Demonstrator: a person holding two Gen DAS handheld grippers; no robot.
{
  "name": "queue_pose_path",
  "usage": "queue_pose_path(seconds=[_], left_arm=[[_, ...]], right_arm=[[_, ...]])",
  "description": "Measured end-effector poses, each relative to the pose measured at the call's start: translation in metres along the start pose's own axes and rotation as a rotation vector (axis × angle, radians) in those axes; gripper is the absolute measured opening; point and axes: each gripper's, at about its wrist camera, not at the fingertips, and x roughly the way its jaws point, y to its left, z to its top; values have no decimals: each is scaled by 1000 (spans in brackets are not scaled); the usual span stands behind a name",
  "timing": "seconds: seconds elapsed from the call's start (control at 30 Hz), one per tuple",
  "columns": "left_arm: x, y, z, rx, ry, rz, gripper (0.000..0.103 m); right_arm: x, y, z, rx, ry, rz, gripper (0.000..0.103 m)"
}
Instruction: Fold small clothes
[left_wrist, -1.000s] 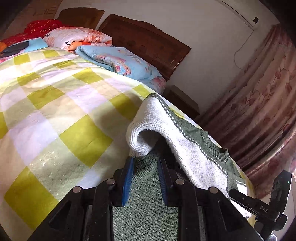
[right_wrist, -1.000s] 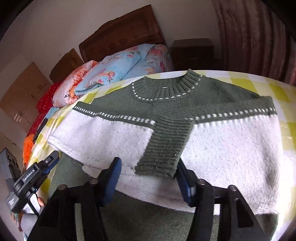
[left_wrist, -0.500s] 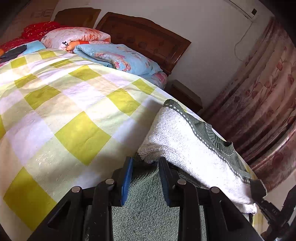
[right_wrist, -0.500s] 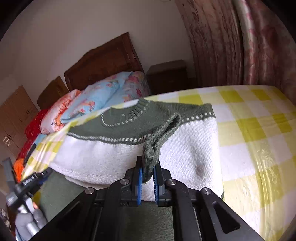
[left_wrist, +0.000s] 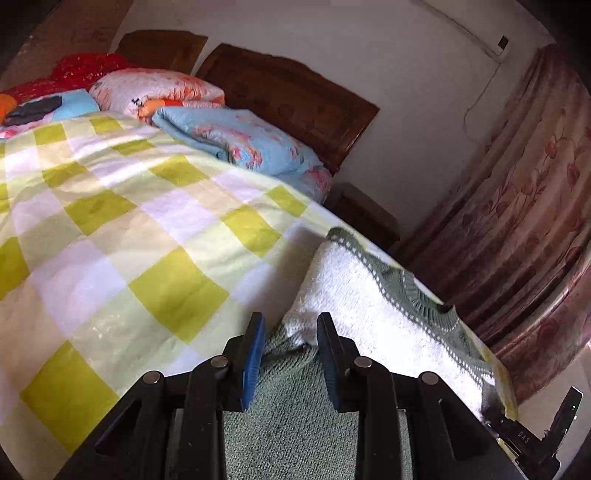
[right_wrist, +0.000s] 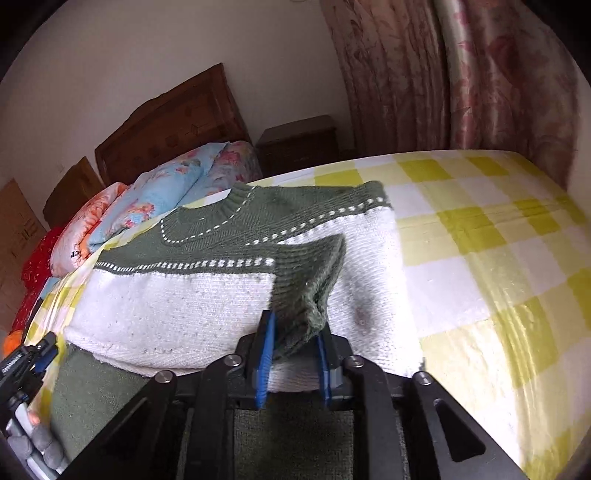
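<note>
A small green and white knit sweater (right_wrist: 207, 291) lies on the checked bed cover (right_wrist: 480, 236), neck toward the headboard. My right gripper (right_wrist: 293, 328) has its jaws partly apart around the green sleeve cuff (right_wrist: 306, 295), which bunches between the blue pads. In the left wrist view the sweater (left_wrist: 369, 314) lies ahead to the right, its folded white edge just past my left gripper (left_wrist: 290, 332), which is open with green knit under its jaws.
Pillows and a folded blue quilt (left_wrist: 236, 144) lie by the wooden headboard (left_wrist: 295, 96). A nightstand (right_wrist: 299, 144) and pink curtains (right_wrist: 461, 81) stand past the bed's side edge. The other gripper shows in the right wrist view (right_wrist: 26, 365).
My right gripper's jaws have loosened from a tight pinch on the cuff, and the sleeve sits lower on the sweater. My left gripper has drawn back slightly from the folded white edge.
</note>
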Motion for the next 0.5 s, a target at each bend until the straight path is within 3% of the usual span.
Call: queue_pose_path(seconds=[0.03, 0.07, 0.17, 0.27, 0.37, 0.4, 0.5], left_arm=[[-7, -3, 1, 9, -39, -9, 29], [-11, -6, 1, 24, -61, -19, 29], [-7, -16, 0, 69, -35, -42, 29], [-5, -17, 0, 69, -20, -55, 29], [1, -23, 5, 72, 33, -94, 29], [6, -28, 9, 86, 60, -109, 29], [40, -56, 20, 145, 192, -127, 29]], right_arm=[[-10, 1, 1, -5, -51, -53, 58], [-22, 6, 4, -30, -111, -88, 100], [-35, 41, 13, -215, -181, -91, 103], [-3, 78, 12, -412, -32, -38, 103], [32, 72, -2, -457, 87, -92, 103], [29, 64, -3, -428, 49, -54, 103], [30, 45, 1, -338, 57, -11, 103]])
